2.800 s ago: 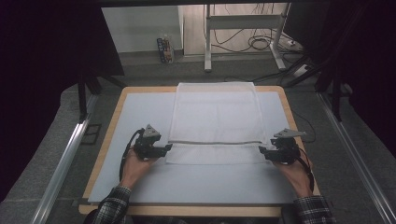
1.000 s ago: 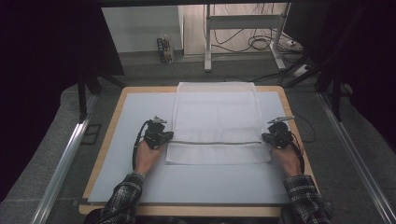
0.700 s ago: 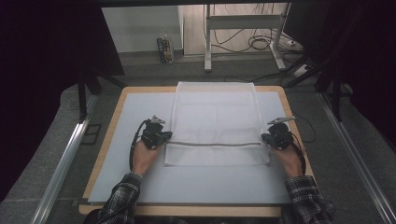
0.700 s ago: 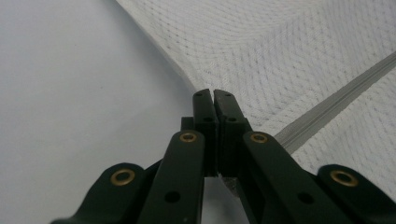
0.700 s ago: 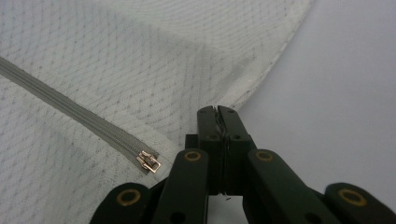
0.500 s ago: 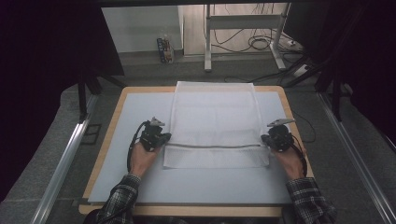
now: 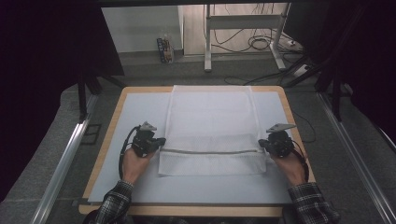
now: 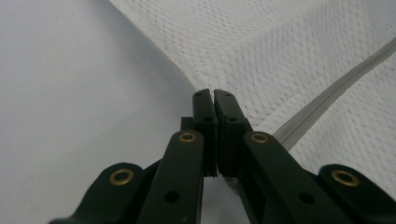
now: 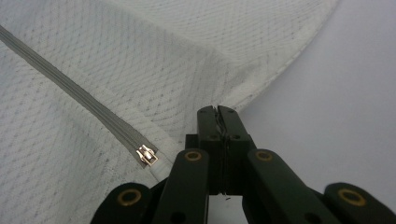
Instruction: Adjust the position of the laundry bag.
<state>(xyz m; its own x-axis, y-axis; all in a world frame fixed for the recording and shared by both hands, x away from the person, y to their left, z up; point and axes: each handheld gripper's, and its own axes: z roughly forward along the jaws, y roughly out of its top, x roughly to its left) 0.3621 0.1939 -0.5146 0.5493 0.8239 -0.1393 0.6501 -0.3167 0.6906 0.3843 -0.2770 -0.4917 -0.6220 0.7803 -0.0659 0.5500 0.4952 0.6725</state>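
Observation:
A white mesh laundry bag (image 7: 212, 121) lies lengthwise on the pale mat, with a grey zipper (image 7: 210, 151) running across it near the front. My left gripper (image 7: 161, 141) is shut on the bag's left edge at the zipper's end, and its jaws pinch the mesh (image 8: 214, 93). My right gripper (image 7: 261, 144) is shut on the right edge. There the jaws close on the hem (image 9: 218, 109), just beside the metal zipper pull (image 9: 147, 155). The cloth rises slightly at both held edges.
The pale mat (image 7: 140, 112) covers a wooden-edged table (image 7: 105, 144). Metal rails (image 7: 65, 158) run along both sides of the table. Behind it are a desk frame (image 7: 208, 42), floor cables (image 7: 261, 44) and a small box (image 7: 164, 49).
Both grippers have drawn back toward the table's near edge, still holding the bag's sides. The zipper line and the bag's front edge have slid nearer to the person.

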